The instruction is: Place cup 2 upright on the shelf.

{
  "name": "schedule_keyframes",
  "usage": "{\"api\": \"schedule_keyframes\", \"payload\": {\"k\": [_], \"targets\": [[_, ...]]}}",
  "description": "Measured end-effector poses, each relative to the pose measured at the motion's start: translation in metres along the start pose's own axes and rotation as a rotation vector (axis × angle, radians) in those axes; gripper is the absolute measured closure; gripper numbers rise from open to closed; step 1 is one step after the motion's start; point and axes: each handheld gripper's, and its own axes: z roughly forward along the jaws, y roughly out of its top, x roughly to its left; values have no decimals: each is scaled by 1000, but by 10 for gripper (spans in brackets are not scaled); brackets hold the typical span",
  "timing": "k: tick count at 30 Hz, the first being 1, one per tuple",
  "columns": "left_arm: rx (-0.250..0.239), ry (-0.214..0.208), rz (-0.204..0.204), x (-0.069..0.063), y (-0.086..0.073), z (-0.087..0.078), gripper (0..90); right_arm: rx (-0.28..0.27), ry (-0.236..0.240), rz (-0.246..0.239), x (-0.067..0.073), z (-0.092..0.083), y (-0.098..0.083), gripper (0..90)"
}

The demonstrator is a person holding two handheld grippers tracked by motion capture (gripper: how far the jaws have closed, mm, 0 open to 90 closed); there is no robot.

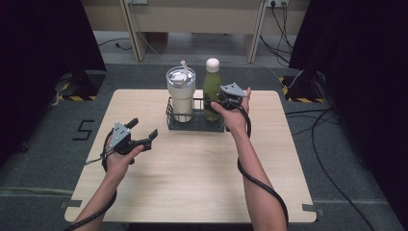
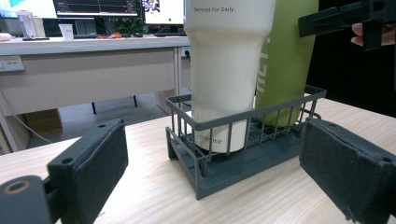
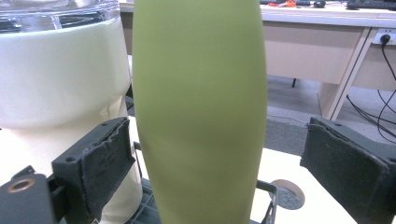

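I see my right gripper [image 1: 222, 98] up against the green bottle [image 1: 211, 94], its jaws spread wide on either side of the body; in the right gripper view both pads [image 3: 106, 165] stand clear of the green surface, more gap on the far side than the near one. The bottle stands upright in the right half of the dark wire basket [image 1: 195, 126], just beside the cream tumbler [image 1: 181, 96] with its clear lid and straw (the two nearly touch). The basket sits toward the far middle of the wooden table [image 1: 192, 168], with bare board on both flanks and a broad open stretch in front. My left gripper [image 1: 143, 132] hangs over that open stretch, left of the basket and well apart from it, jaws wide and holding nothing. The basket's rim comes only partway up both vessels.
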Motion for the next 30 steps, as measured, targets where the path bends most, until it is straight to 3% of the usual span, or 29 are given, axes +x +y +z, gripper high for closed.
{"api": "schedule_keyframes", "payload": {"k": [14,30], "targets": [[-1,8,-4,1,1,-1,73,-1,4,1,-5,-23,-8,99],[2,19,2,2,2,-1,73,1,-6,-3,-23,-62,-25,111]]}}
